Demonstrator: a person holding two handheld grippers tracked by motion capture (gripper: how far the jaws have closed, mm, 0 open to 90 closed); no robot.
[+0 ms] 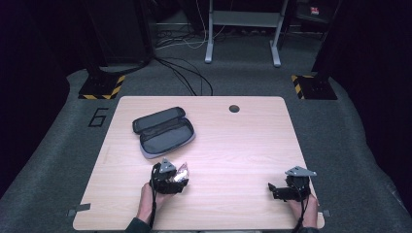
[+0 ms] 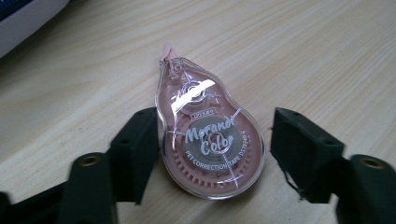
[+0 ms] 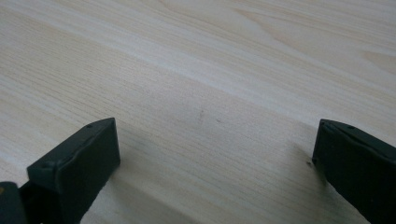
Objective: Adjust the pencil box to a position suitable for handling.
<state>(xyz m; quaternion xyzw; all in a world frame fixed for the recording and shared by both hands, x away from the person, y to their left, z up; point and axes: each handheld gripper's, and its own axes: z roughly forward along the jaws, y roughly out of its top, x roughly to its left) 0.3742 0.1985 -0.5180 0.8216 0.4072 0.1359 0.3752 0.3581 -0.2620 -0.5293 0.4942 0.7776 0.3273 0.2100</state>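
Correction tape [image 2: 210, 144], a pink see-through dispenser, lies flat on the tabletop [image 1: 243, 145] between the jaws of my left hand-held gripper [image 2: 212, 154]. The jaws are spread; one is touching or nearly touching its side, the other stands apart. My right hand-held gripper [image 3: 215, 154] gapes wide over bare wood. Farther off lies an unzipped grey pencil case [image 1: 164, 132].

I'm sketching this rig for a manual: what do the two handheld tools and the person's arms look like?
Both the left tool and the right tool are black, with two blocky jaws, a grey three-cornered plate on top and a dark cable trailing along the forearm. A dark sleeve cuff shows at the left arm.
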